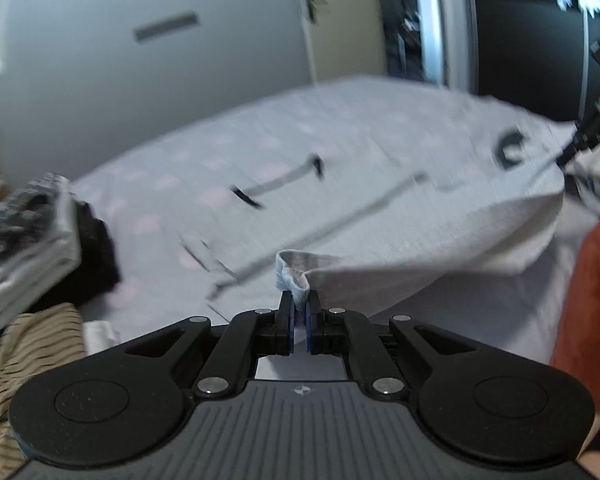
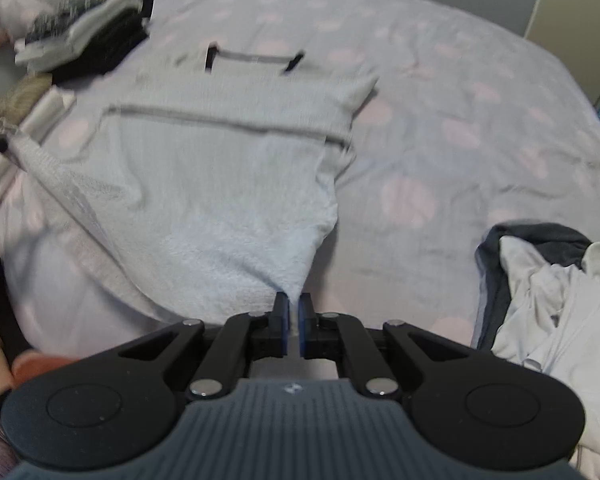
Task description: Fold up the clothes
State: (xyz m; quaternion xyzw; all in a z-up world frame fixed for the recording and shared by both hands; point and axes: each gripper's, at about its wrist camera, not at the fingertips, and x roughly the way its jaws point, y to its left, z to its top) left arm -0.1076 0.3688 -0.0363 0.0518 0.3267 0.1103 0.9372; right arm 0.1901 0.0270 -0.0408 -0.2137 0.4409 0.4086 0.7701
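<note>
Both claws are pinching the pale grey knitted garment (image 2: 220,168) lying on the lilac pink-spotted bed (image 2: 440,80) — left claw (image 1: 299,312) clamping a bunched edge, right claw (image 2: 294,312) gripping a corner.

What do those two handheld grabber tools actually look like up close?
The two match. The left gripper and right gripper each have a ribbed grey body with a small pale emblem, two round black discs at the sides, and black linkage arms joined by silver pins. Their narrow black fingers carry blue pads. Beside the left one, a rust-orange sleeve shows.
</note>
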